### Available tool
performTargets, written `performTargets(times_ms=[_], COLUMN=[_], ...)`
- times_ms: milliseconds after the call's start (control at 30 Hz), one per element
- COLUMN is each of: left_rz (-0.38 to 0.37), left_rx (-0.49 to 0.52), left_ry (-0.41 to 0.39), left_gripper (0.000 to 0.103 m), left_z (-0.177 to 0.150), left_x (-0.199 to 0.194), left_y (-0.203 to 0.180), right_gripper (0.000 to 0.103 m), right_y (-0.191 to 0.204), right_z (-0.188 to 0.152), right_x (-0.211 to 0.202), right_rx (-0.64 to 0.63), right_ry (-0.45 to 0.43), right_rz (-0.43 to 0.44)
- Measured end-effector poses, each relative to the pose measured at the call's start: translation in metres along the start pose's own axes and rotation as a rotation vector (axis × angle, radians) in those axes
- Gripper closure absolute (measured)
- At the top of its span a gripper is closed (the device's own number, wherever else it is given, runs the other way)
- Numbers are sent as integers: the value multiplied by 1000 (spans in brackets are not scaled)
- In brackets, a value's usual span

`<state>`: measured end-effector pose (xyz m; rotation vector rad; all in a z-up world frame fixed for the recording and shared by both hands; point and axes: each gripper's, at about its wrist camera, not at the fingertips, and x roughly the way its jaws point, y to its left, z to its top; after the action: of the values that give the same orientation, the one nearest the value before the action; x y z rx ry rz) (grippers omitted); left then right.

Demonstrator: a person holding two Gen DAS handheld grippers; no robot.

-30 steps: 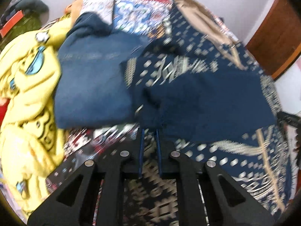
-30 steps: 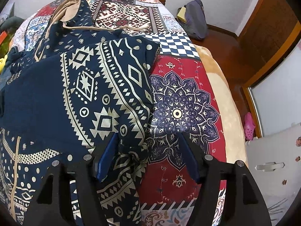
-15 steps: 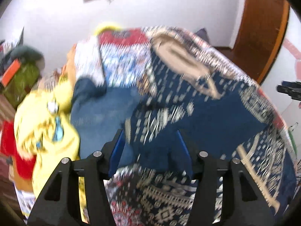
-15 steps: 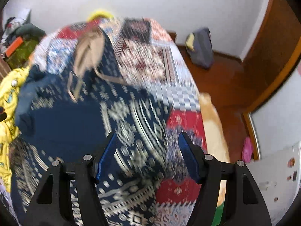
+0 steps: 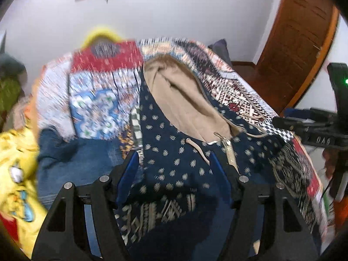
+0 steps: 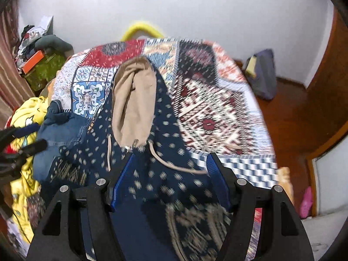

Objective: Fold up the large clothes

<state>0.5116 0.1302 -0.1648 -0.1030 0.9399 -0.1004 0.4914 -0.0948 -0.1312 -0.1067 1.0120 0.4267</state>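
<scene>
A: Item one, the navy patterned hoodie [image 6: 165, 174]. Location?

B: Lay spread on the patchwork quilt [image 6: 217, 100], tan-lined hood [image 6: 132, 100] toward the far wall, drawstrings loose across the chest. Beside it: folded jeans [image 5: 74, 161] and a yellow printed garment [image 5: 19, 165].

A: Tools?

B: Left gripper [image 5: 171, 167]: jaws had just been opening, stood apart, nothing pinched; cloth only lay beneath the gap. Right gripper [image 6: 170, 171]: jaws likewise spread, empty, above the hoodie's chest.

A: Step in hand?

B: Judged as between folds. One side appeared laid inward already, both tools free over the garment. The next move would call for choosing a fresh edge, likely the hood or the near hem, and pinching a single layer without snagging a drawstring.

A: Not legible?

B: Sleeves could not be traced; the near hem was hidden behind the gripper bodies. Motion blur smeared the pattern, so fold lines were uncertain.
</scene>
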Motion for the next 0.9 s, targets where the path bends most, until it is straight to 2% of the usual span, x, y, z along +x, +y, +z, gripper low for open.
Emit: performTargets(times_ms=[100, 300, 400, 500, 533, 567, 600, 633, 667, 800, 900], left_rz=[-62, -94, -78, -44, -44, -56, -70, -88, -100, -47, -47], left_rx=[-100, -256, -326, -345, -350, -356, -361, -367, -368, -286, -217], left_ry=[73, 142, 167, 160, 151, 141, 137, 129, 122, 65, 13], left_gripper=[37, 37, 37, 37, 43, 56, 63, 80, 91, 93, 96], left_z=[9, 21, 21, 20, 19, 17, 16, 14, 14, 16, 20], left_x=[42, 102, 126, 139, 140, 141, 141, 140, 136, 104, 68], left_y=[14, 40, 50, 53, 53, 53, 52, 51, 48, 32, 20], right_gripper=[39, 39, 40, 40, 47, 60, 66, 80, 91, 94, 95], right_y=[-3, -7, -11, -17, -18, -19, -19, -21, -21, -12, -9], right_z=[14, 37, 37, 35, 34, 32, 31, 30, 28, 18, 10], right_x=[41, 113, 141, 143, 142, 140, 138, 135, 131, 101, 60], right_rx=[46, 122, 142, 154, 148, 136, 130, 124, 113, 28, 5], right_ry=[57, 159, 212, 179, 168, 159, 156, 152, 147, 99, 46], right_rz=[26, 51, 41, 53, 50, 50, 56, 60, 54, -20, 2])
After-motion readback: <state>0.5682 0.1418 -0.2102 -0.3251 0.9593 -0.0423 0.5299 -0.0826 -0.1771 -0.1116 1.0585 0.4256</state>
